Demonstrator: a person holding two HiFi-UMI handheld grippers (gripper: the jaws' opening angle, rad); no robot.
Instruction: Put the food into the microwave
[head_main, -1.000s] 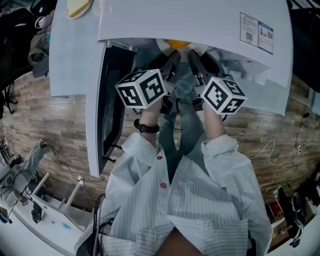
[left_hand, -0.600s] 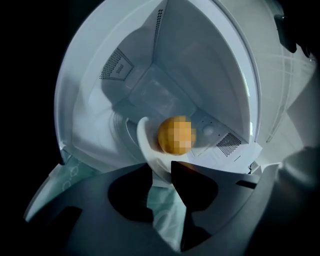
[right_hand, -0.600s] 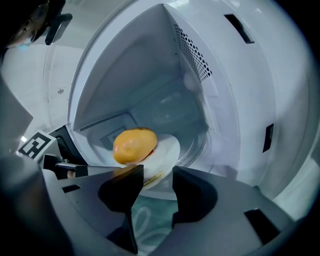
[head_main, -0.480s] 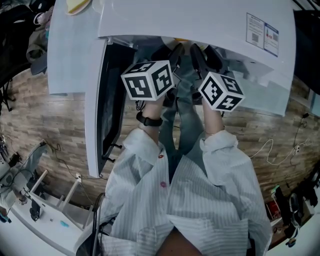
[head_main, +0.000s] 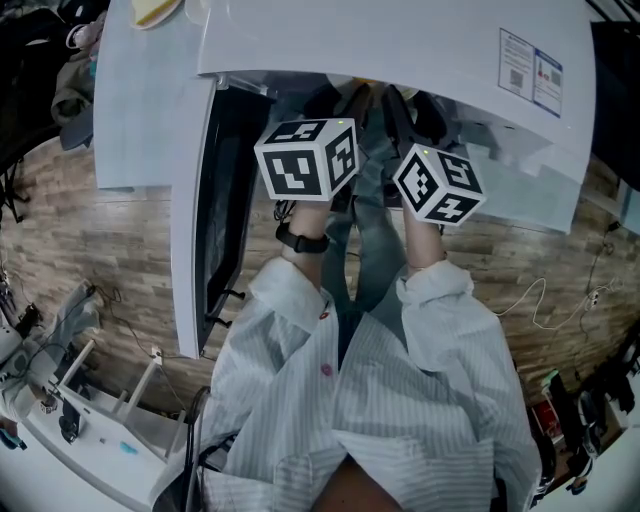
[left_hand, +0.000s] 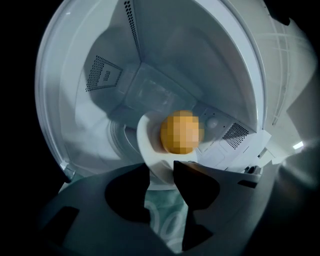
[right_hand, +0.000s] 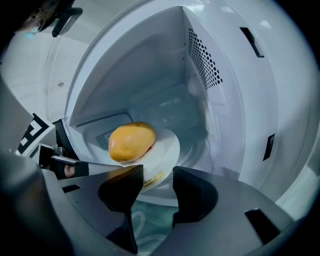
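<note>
Looking down from the head view, a white microwave (head_main: 400, 40) fills the far side, its door (head_main: 190, 200) swung open at the left over a wood-plank floor (head_main: 80, 240). Two striped sleeves reach toward its mouth, each hand carrying a marker cube: the left cube (head_main: 305, 158), then the right cube (head_main: 438, 185). The microwave's roof hides the inside from this view.

The left gripper view looks into the cavity. The left gripper (left_hand: 161, 172) has jaws apart, just been opening, with the near rim of a white plate (left_hand: 150, 150) showing between their tips. The food there is only an orange blur.

The right gripper view shows it sharply: a smooth yellow-orange food (right_hand: 131, 141) lying on the plate inside the microwave. The right gripper (right_hand: 157, 175) has jaws wide apart, just been opening, clear of the plate's rim.
</note>
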